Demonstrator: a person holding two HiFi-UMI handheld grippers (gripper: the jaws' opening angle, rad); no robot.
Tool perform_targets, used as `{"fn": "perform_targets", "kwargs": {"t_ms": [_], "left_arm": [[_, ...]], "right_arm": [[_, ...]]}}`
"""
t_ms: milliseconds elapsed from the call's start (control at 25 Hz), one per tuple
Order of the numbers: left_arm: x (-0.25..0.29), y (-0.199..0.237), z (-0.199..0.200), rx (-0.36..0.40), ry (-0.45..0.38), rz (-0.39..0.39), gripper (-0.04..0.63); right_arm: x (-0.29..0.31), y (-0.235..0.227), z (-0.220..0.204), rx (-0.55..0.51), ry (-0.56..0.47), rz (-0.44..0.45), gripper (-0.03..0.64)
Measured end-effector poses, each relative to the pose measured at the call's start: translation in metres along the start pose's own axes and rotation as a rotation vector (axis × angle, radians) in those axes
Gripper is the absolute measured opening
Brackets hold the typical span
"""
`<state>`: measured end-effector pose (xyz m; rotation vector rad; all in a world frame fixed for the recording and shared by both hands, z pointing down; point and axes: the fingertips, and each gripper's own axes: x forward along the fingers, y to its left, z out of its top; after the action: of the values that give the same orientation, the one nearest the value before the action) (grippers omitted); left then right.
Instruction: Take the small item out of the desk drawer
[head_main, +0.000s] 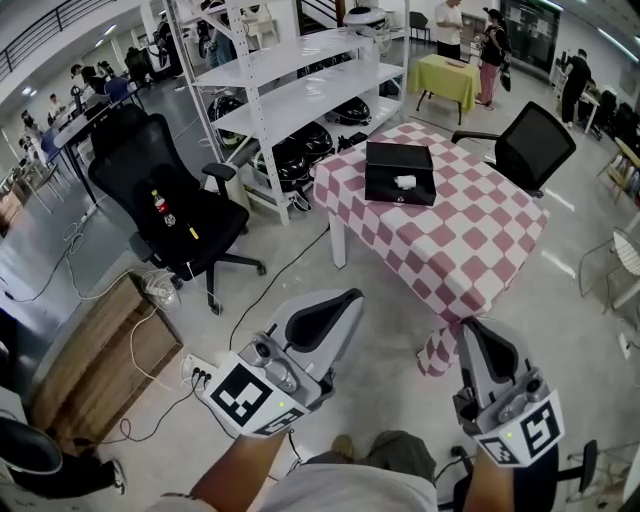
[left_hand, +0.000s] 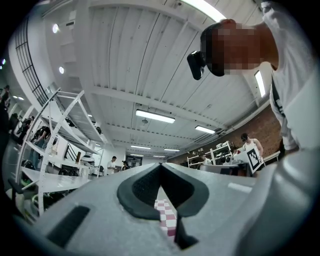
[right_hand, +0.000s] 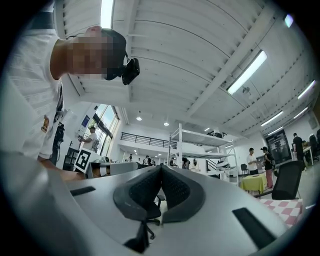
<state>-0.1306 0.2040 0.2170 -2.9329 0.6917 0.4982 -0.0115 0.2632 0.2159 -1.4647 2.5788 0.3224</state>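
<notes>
Both claws are held low at the near edge of the head view. The left gripper (head_main: 335, 305) is seen with its jaws pressed together and nothing between them. In its own view (left_hand: 160, 166) the pads meet at the tips, and only a strip of checked cloth shows through the gap below. The right gripper (head_main: 472, 332) is likewise closed and empty, and its own view (right_hand: 160, 167) shows its pads touching.

Bare grey floor lies between the claws and the table (head_main: 470, 240), which is covered with a pink-and-white checked cloth. One hanging corner of the cloth (head_main: 438, 352) is seen just beside the right gripper. A black office chair (head_main: 165, 200) stands to the left of the table, with a small bottle (head_main: 156, 203) and a small yellow thing on its seat. A cable (head_main: 290, 268) runs across the floor between this chair and the table. A second black chair (head_main: 533, 147) is set at the table's far side. White shelving (head_main: 300, 85) stands behind the table, with dark rounded things stored beneath it. A wooden crate (head_main: 95, 360) and a power strip (head_main: 196, 372) lie on the floor at the left.

On the table a black drawer box (head_main: 395, 155) is placed, and its open part faces the camera. The small white item (head_main: 405, 182) lies inside it, well apart from both claws.
</notes>
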Motion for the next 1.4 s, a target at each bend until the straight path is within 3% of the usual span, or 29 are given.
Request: {"fn": "perform_targets", "kwargs": {"t_ms": [280,520,1400], "left_arm": [[0.002,0.021,-0.001,-0.001,-0.011,0.011,0.014],[0.025,0.042,-0.014,0.009,0.002,0.024,0.014],[0.203,0.185,-0.079,0.055,0.026,0.163,0.014]], "right_arm": [[0.015,-0.007,-0.007,-0.007,0.009,-0.001,0.011],[0.033,-0.039,-0.018,-0.004,-0.002,0.007,0.011],[0.154,-0.258,-0.073,-0.011,0.001,0.121,0.011]]}}
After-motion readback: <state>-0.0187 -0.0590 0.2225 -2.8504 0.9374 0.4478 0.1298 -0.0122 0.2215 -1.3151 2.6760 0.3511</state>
